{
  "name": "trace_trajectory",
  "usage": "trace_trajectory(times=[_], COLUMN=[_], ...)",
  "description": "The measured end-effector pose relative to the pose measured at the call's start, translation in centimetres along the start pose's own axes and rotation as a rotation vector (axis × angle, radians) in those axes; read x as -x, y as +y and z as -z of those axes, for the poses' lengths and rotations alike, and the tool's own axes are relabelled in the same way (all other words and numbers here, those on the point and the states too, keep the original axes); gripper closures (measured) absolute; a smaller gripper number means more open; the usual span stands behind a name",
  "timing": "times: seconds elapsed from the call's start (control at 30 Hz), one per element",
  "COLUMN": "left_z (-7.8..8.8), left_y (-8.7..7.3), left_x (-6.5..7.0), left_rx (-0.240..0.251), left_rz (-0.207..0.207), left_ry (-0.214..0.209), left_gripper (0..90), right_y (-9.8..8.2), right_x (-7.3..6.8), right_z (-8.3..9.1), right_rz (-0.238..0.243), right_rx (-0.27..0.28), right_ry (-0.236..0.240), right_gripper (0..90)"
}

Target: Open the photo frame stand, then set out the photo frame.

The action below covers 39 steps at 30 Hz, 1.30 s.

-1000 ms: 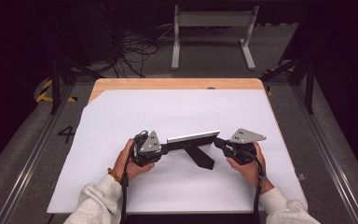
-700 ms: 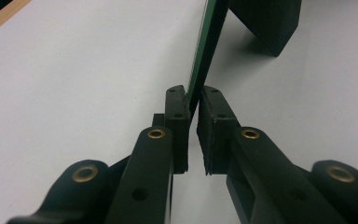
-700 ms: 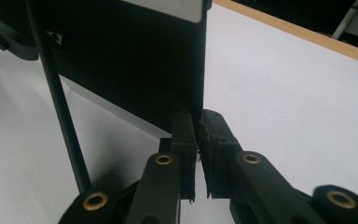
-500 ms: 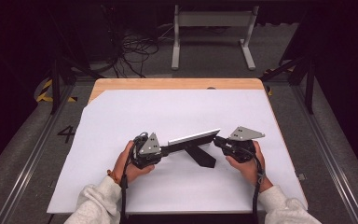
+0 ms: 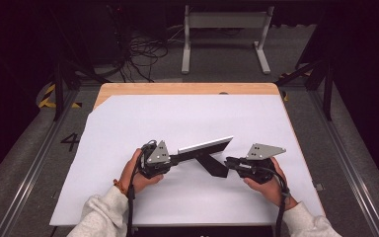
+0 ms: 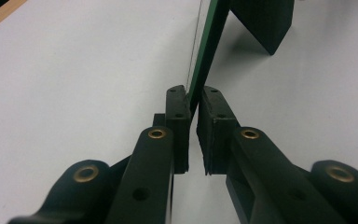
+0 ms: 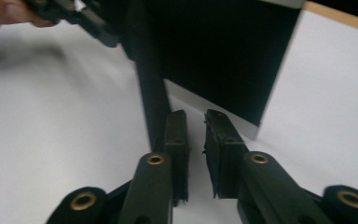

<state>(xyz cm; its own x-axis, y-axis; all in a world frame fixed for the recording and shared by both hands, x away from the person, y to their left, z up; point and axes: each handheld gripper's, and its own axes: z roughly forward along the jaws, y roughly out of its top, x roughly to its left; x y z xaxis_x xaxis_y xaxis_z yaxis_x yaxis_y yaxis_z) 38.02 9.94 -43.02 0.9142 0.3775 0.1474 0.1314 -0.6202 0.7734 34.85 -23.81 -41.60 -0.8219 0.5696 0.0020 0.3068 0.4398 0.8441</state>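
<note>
Two handheld grippers meet over a white sheet point(image 5: 177, 113) that covers a wooden table point(image 5: 177, 89), with a person's hands coming in from 6 o'clock. Between them, just toward 6 o'clock of the table's centre, a thin board point(image 5: 205, 145) stands on its long edge, and a black prop flap point(image 5: 213, 167) juts from it toward 5 o'clock.

The left gripper point(image 5: 175, 159) sits at 9 o'clock of the board. In the left gripper view its pads point(image 6: 179, 112) are clamped on the board's green end edge point(image 6: 209, 51). The flap point(image 6: 261, 21) lies further along at 1 o'clock.

The right gripper point(image 5: 227, 161) sits at 3 o'clock, its tips just beside the flap. In the right gripper view its jaws have just been opening. They stand slightly apart with nothing between them. The flap's dark edge point(image 7: 150, 93) rises just outside the left-hand pad point(image 7: 176, 128), and the board's black face point(image 7: 223, 56) stands behind.

The step in hand looks like setting the prop flap so that the board can stand alone. To do it well, the left clamp should probably stay firm and level, since it alone holds the board upright. The right gripper would need to widen further, shift toward 9 o'clock in its own view until the flap's edge sits between the pads, and only then close. Pushing against the flap from outside could twist the board in the left grip.
</note>
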Motion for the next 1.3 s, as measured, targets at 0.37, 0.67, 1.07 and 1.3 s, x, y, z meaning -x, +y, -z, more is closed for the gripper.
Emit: trace_trajectory(times=[0.37, 0.67, 1.07, 1.3], left_z=[0.0, -0.5, -0.8, -0.8], left_y=[-0.1, 0.0, 0.2, 0.5], left_x=[0.1, 0.1, 0.3, 0.9], left_rx=[0.002, -0.027, -0.045, -0.057], left_rz=[-0.009, -0.033, -0.034, -0.047], left_ry=[0.005, 0.011, 0.0, -0.004], left_gripper=[83.1, 83.0, 83.5, 84.4], right_y=[-0.3, -1.5, -1.6, -1.6], right_x=[-0.3, 0.1, 0.4, 1.1], right_z=[-0.9, -1.7, -1.5, -1.4], right_rz=[0.012, -0.007, -0.052, -0.064], right_rx=[-0.086, -0.137, -0.128, -0.133], right_ry=[0.002, 0.027, 0.008, -0.008], right_gripper=[76.0, 80.6, 79.9, 78.3])
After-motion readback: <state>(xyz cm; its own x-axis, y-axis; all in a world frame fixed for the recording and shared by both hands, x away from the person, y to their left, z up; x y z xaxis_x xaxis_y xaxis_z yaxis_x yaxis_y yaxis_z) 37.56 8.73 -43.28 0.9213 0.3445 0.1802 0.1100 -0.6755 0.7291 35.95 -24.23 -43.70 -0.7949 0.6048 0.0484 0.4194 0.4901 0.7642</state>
